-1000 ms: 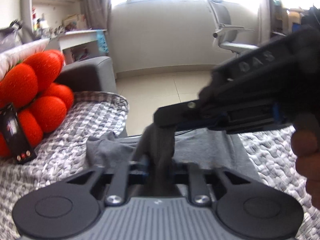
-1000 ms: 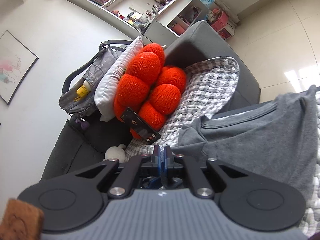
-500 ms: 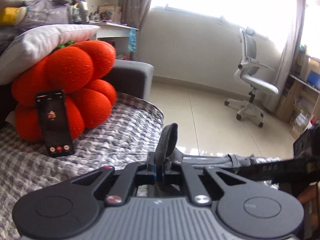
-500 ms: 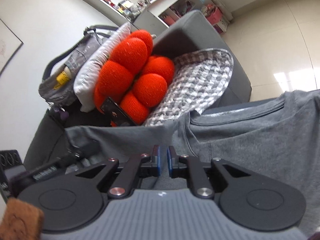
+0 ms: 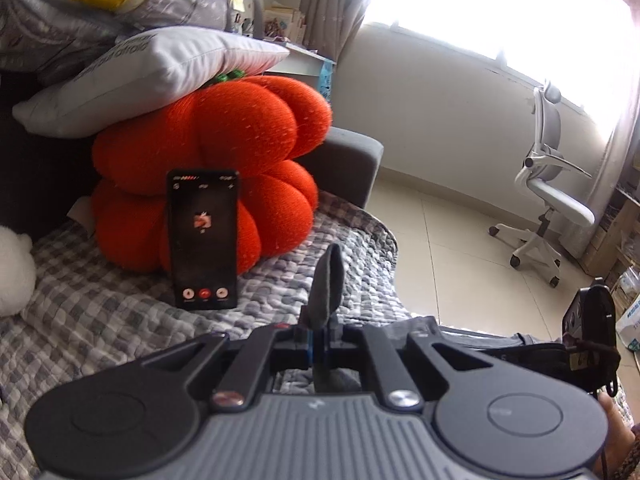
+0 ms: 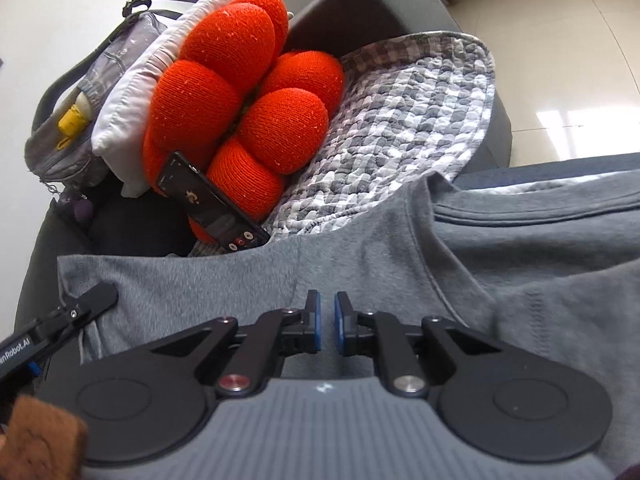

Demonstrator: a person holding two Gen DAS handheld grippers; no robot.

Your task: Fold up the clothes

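A grey t-shirt (image 6: 520,280) lies spread on the sofa's checked quilt (image 6: 420,120), collar towards the right. Its sleeve (image 6: 180,280) stretches out to the left. My left gripper (image 5: 318,344) is shut on the sleeve's edge, and a flap of grey cloth (image 5: 330,280) stands up between its fingers. In the right wrist view the left gripper (image 6: 94,298) shows at the sleeve's far end. My right gripper (image 6: 327,320) hovers over the shirt near the shoulder seam. Its blue pads (image 6: 314,320) stand a little apart with nothing between them.
An orange pumpkin cushion (image 5: 224,152) sits at the sofa's back with a phone (image 5: 203,240) leaning on it and a white pillow (image 5: 152,68) and a grey bag (image 6: 80,112) above. A white plush (image 5: 12,272) lies left. An office chair (image 5: 548,192) stands on the tiled floor.
The left gripper carried the sleeve leftwards, towards the cushion, drawing it out flat. The right gripper went from shut to slightly open and lowered closer over the shirt.
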